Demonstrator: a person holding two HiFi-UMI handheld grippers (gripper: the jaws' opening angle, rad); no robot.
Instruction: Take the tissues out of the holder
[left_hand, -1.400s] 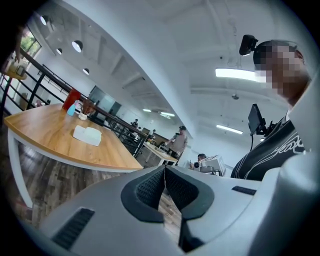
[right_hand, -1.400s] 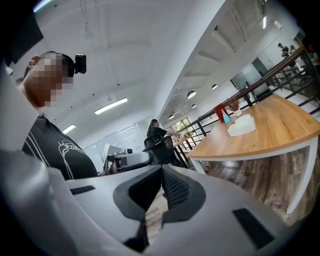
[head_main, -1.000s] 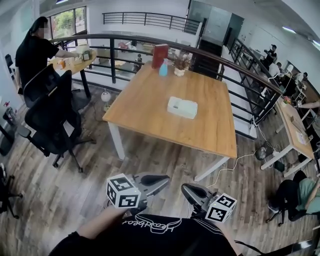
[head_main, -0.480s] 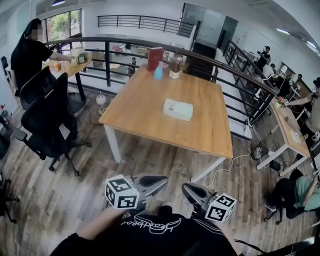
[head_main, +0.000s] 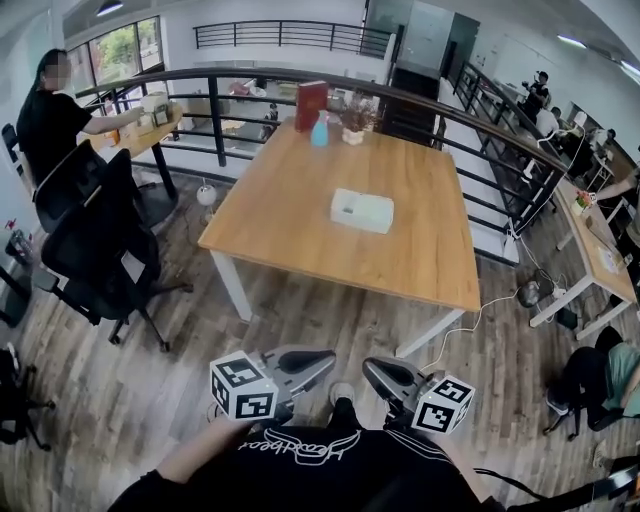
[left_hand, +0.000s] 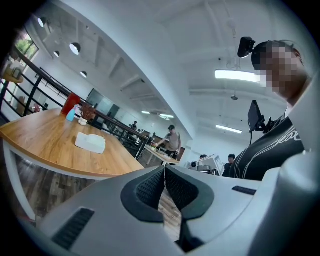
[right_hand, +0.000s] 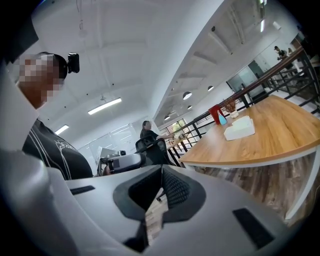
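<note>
The white tissue holder (head_main: 362, 210) lies near the middle of the wooden table (head_main: 290, 215), well ahead of me. Both grippers hang close to my body, far short of the table. My left gripper (head_main: 325, 358) is shut with nothing between its pads. My right gripper (head_main: 372, 370) is shut and empty too. In the left gripper view the tissue holder (left_hand: 90, 142) is small and far off to the left, above the left gripper's (left_hand: 164, 170) meeting jaws. The right gripper view has the tissue holder (right_hand: 239, 128) at the right, beyond the right gripper's (right_hand: 161, 172) closed jaws.
A red box (head_main: 311, 106), a blue bottle (head_main: 320, 131) and a small potted plant (head_main: 353, 124) stand at the table's far edge. Black office chairs (head_main: 95, 245) stand left of the table. A black railing (head_main: 480, 150) runs behind it. A cable (head_main: 470, 320) lies on the wooden floor.
The head view has shifted a little, so the table sits slightly differently in the frame. Both grippers keep the same shut pose near my body.
</note>
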